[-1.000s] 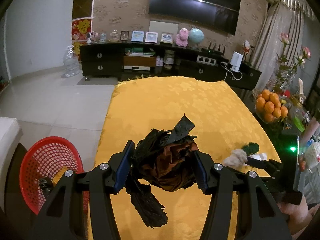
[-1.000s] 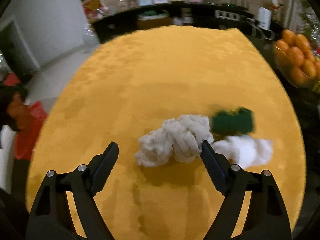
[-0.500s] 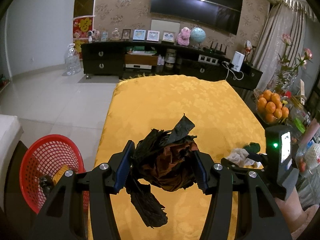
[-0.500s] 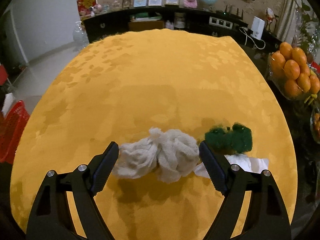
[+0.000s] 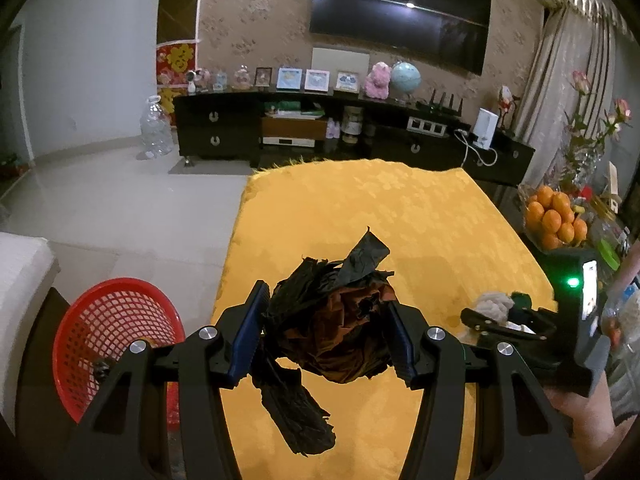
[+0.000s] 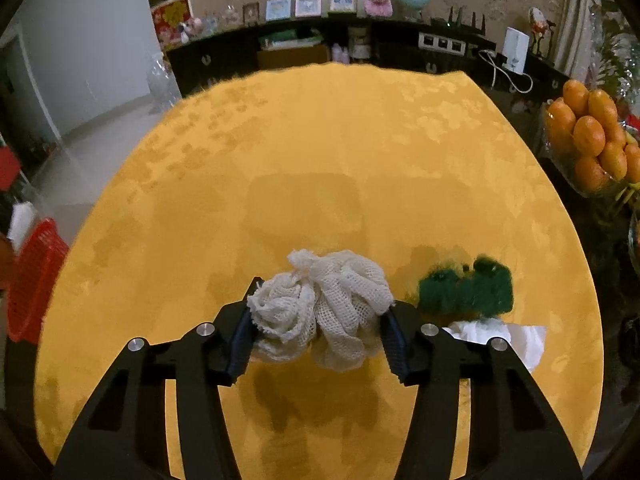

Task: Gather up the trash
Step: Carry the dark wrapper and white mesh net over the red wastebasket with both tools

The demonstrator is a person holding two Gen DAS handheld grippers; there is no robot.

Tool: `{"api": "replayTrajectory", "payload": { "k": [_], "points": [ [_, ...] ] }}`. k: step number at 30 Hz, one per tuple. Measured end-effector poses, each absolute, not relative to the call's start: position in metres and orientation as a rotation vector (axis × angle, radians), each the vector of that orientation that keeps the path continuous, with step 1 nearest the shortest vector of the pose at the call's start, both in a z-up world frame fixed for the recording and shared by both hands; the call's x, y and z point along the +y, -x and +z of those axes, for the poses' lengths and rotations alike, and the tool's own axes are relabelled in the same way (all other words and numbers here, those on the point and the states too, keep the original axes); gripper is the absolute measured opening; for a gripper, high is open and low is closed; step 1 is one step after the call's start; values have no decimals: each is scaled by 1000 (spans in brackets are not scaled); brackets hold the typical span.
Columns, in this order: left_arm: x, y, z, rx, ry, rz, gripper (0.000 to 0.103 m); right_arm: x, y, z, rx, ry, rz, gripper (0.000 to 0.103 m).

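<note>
A crumpled dark brown and black wad hangs above the yellow tablecloth, with my left gripper shut on it and a black strip dangling below. My right gripper has its jaws closing on a white mesh wad that lies on the cloth; both pads touch its sides. A green fuzzy wad and a white tissue lie just right of it. In the left wrist view the right gripper sits low at the right, held by a person's hand.
A red mesh basket stands on the floor left of the table, with its edge also in the right wrist view. A bowl of oranges sits beyond the table's right edge. A dark TV cabinet lines the far wall.
The right gripper's jaws have narrowed from wide apart onto the white mesh wad. The left gripper still holds the dark wad in the same spot.
</note>
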State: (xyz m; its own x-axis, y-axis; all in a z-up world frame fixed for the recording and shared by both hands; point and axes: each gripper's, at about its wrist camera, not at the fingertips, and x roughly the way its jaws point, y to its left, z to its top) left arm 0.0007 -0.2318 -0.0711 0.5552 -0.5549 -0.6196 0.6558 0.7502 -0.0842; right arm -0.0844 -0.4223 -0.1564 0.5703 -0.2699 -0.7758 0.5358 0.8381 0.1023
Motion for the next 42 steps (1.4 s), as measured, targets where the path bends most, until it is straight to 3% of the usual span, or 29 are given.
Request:
{"api": "replayTrajectory", "payload": {
  "k": [20,42],
  "points": [
    [-193,-9,-31,543,-123,-597,53,-362,80,-65,629,-272,-352,52],
    [-149,-33,-19,530,-83,-456,53,-309,19,-11,570,-198,-218,52]
  ]
}}
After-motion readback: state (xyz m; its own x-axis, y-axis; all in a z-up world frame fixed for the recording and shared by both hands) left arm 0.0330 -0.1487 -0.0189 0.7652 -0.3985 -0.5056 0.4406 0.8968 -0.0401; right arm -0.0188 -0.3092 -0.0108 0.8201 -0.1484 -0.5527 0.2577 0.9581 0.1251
